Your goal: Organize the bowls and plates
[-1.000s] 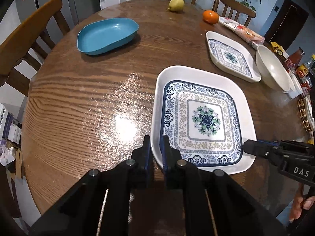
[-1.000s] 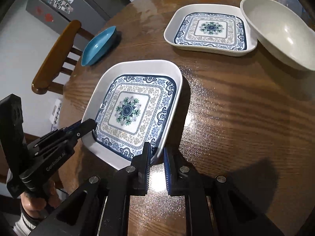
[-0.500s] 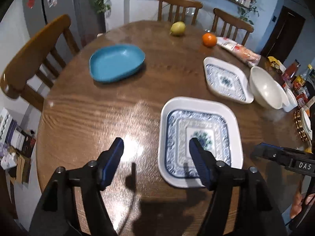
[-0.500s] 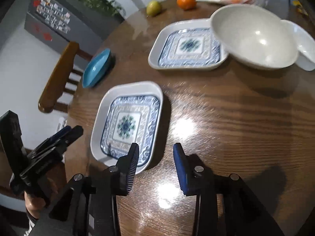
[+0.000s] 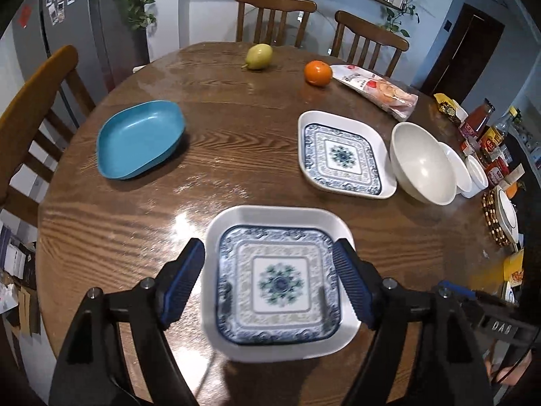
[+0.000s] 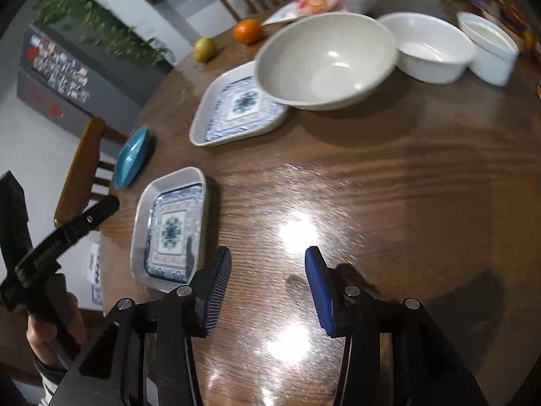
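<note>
Sorting barely begun, judging by layout: dishes scattered singly on round wooden table (image 5: 216, 142), nothing stacked yet.

Near patterned plate (image 5: 279, 277) flat on table at near edge, w/ white rim, blue border, green-blue medallion in centre. Square w/ rounded corners, shallow raised lip. Slightly blurred in left wrist view.

Second patterned plate (image 5: 343, 155), same design, farther back toward right side, well apart from first. Obvious pair to stack.

Beige bowl (image 6: 326, 59) just beside second plate; in right wrist view overlaps plate's corner, but can't tell if touching or just in front. White bowl (image 6: 434, 50) next to it, then small white dish (image 6: 490, 49) in a row. Nesting by size looks feasible, not yet done.

Blue dish (image 5: 140, 138) alone on far left side, well apart from rest.

Left gripper (image 5: 270, 284) spread wide, empty, fingers framing near plate either side in view but not touching it; looks raised above table. Right gripper (image 6: 268, 286) also parted, empty, over bare wood just right of near plate.

Pear (image 5: 258, 55), orange (image 5: 318, 72), snack packet (image 5: 378, 89) at far edge, not part of job.

Left to do: pretty much all — plates together, bowls nested, blue dish placed.
</note>
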`<act>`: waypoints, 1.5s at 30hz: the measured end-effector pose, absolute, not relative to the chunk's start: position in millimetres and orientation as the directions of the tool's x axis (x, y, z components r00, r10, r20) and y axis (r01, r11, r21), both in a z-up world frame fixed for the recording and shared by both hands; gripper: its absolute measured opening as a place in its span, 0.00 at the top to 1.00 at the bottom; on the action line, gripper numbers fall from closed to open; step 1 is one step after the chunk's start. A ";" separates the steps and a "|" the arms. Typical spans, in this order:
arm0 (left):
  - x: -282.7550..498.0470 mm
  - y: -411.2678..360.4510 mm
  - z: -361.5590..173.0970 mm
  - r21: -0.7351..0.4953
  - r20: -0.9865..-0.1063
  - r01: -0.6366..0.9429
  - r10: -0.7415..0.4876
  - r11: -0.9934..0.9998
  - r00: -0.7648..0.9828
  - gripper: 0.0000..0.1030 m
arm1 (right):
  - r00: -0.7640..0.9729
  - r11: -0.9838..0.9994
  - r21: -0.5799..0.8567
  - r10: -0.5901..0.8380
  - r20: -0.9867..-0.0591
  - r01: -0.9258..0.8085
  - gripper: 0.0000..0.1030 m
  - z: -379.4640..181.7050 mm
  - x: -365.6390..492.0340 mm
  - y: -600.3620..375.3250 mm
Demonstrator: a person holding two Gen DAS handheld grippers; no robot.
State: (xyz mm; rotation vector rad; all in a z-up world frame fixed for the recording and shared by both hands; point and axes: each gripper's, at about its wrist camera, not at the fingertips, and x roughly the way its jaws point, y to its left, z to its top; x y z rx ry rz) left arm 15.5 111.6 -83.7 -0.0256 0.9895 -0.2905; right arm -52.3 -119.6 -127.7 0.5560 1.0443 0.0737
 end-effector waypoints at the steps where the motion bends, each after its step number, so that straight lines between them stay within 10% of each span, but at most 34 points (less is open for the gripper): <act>1: 17.5 108.7 -83.3 -0.155 -0.820 0.233 -0.257 0.960 0.511 0.25 | 0.514 0.857 0.472 0.315 -0.797 0.207 0.55 -128.9 -53.4 -122.2; 23: 131.5 25.7 -126.5 -0.007 -0.866 0.268 -0.140 0.963 0.479 0.27 | 0.533 0.818 0.511 0.318 -0.784 0.264 0.55 -146.5 -43.5 -149.8; 31: 151.0 15.0 -145.1 0.018 -0.907 0.322 -0.120 0.946 0.403 0.86 | 0.541 0.832 0.492 0.297 -0.787 0.258 0.55 -137.6 -22.0 -153.3; 45: 155.0 67.4 -145.5 0.077 -0.916 0.328 -0.063 0.942 0.396 0.91 | 0.510 0.865 0.458 0.306 -0.804 0.204 0.55 -131.9 29.8 -126.5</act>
